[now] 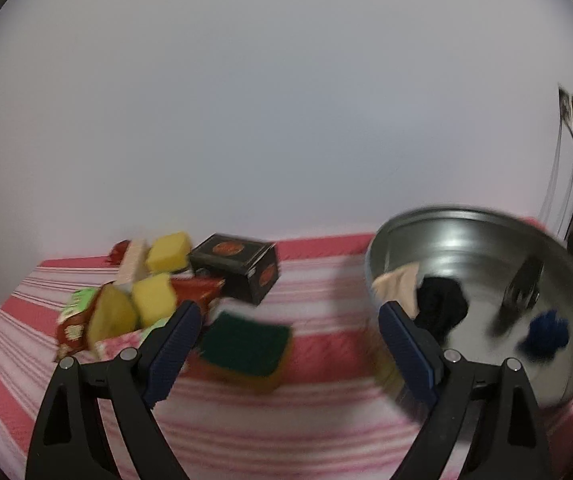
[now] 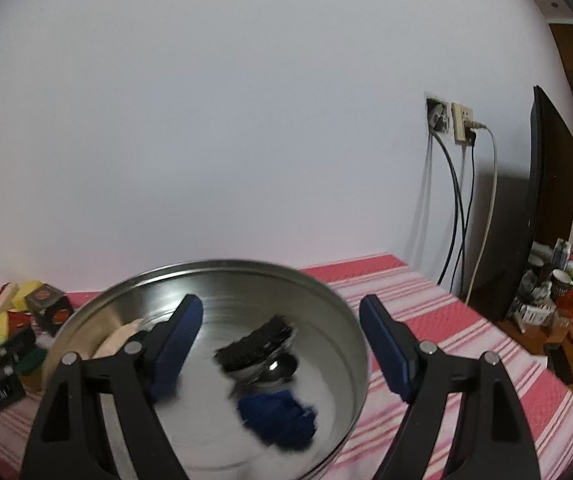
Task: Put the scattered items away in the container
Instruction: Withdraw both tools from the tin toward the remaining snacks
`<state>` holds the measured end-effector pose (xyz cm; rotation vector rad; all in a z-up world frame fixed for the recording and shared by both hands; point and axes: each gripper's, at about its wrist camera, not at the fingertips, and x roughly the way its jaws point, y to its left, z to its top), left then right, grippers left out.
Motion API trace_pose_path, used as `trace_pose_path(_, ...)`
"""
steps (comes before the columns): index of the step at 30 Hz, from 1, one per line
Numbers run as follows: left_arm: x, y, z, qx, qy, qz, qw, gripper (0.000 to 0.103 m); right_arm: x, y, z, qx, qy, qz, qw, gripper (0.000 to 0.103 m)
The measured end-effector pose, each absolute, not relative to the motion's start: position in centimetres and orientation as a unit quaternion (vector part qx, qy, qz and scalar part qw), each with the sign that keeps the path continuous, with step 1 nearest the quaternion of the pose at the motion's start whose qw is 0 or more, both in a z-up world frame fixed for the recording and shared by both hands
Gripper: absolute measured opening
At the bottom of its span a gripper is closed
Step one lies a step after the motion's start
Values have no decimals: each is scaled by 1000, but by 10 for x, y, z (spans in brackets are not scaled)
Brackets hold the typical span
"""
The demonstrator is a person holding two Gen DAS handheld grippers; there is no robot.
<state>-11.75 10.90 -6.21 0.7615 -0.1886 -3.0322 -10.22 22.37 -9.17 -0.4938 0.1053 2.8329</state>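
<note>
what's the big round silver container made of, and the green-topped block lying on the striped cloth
The round silver container looks like metal, probably stainless steel or tin: shiny brushed walls mirror the items inside. The green-topped block looks like a kitchen sponge, with a dark fibrous scouring layer over yellow foam, though blur leaves this uncertain.

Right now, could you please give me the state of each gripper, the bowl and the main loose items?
left gripper: open, holding nothing.
right gripper: open, holding nothing, over the bowl.
metal bowl: upright, holding a blue item, a black brush and a beige item.
green sponge: flat on the striped cloth, outside the bowl.
black box: closed, outside the bowl.
</note>
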Motion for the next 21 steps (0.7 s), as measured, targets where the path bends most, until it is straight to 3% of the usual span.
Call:
trace_pose_path(6,-97,84,-73,251,-85,-964,13,92,-76,187,-97,-190,19,976,109,82)
trace_pose_path(21,-64,9,-74,273,-58,-960,29,92,-53,97,-104,-221,18,974,54,82)
